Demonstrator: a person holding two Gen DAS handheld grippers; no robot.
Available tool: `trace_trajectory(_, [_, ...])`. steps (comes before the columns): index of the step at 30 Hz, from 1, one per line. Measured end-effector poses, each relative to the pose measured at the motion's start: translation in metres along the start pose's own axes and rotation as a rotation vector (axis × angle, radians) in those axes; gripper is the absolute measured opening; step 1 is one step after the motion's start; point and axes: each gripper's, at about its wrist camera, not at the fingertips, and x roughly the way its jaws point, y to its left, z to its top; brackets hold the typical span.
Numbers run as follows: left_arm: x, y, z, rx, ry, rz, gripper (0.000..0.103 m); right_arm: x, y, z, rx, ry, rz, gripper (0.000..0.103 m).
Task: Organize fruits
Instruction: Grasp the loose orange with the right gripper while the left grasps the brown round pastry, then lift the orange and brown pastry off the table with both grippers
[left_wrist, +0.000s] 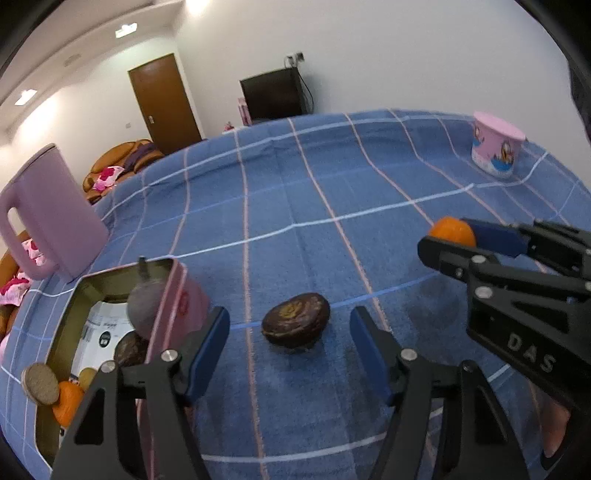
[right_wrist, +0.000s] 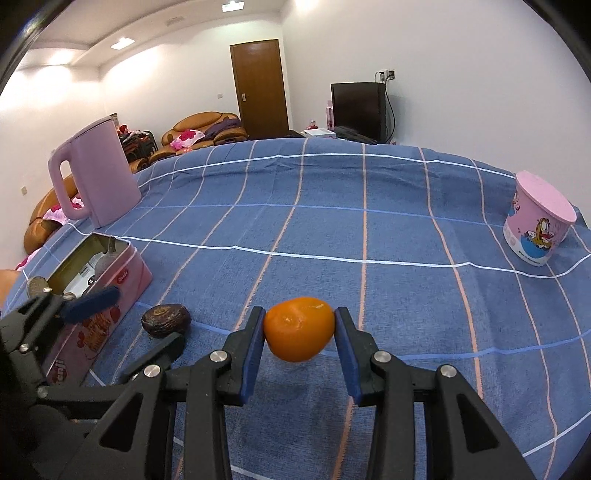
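Observation:
My right gripper (right_wrist: 299, 332) is shut on an orange fruit (right_wrist: 299, 329) and holds it above the blue checked cloth; the fruit also shows in the left wrist view (left_wrist: 452, 230). My left gripper (left_wrist: 290, 332) is open, its jaws either side of a dark brown fruit (left_wrist: 295, 319) that lies on the cloth, also in the right wrist view (right_wrist: 166, 319). A pink tin box (left_wrist: 173, 306) stands at the left, open, with several fruits inside, among them an orange one (left_wrist: 68, 402) and a grey-purple one (left_wrist: 144, 306). The box shows in the right wrist view (right_wrist: 122, 284) too.
A pink kettle (right_wrist: 96, 177) stands at the table's far left. A pink lidded cartoon cup (right_wrist: 537, 225) stands at the far right. The blue checked cloth (right_wrist: 332, 221) covers the table. A sofa, door and TV lie beyond the table edge.

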Motion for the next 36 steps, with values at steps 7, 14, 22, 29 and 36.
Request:
trace_trajectory(7, [0.016, 0.005, 0.004, -0.042, 0.063, -0.063, 0.043, 0.005, 0.001, 0.002, -0.005, 0.019, 0.016, 0.04])
trace_trajectory(14, [0.006, 0.008, 0.002, -0.062, 0.009, -0.057, 0.043, -0.001, 0.005, 0.001, -0.03, -0.006, 0.027, 0.04])
trace_trajectory(22, [-0.008, 0.012, 0.003, -0.075, -0.066, -0.028, 0.043, -0.009, 0.012, -0.001, -0.064, -0.047, 0.032, 0.04])
trace_trajectory(29, [-0.015, 0.015, 0.001, -0.084, -0.107, -0.009, 0.043, -0.016, 0.016, -0.002, -0.076, -0.079, 0.034, 0.04])
trace_trajectory(36, [-0.024, 0.018, -0.001, -0.095, -0.151, 0.005, 0.043, -0.022, 0.018, -0.004, -0.083, -0.113, 0.035, 0.04])
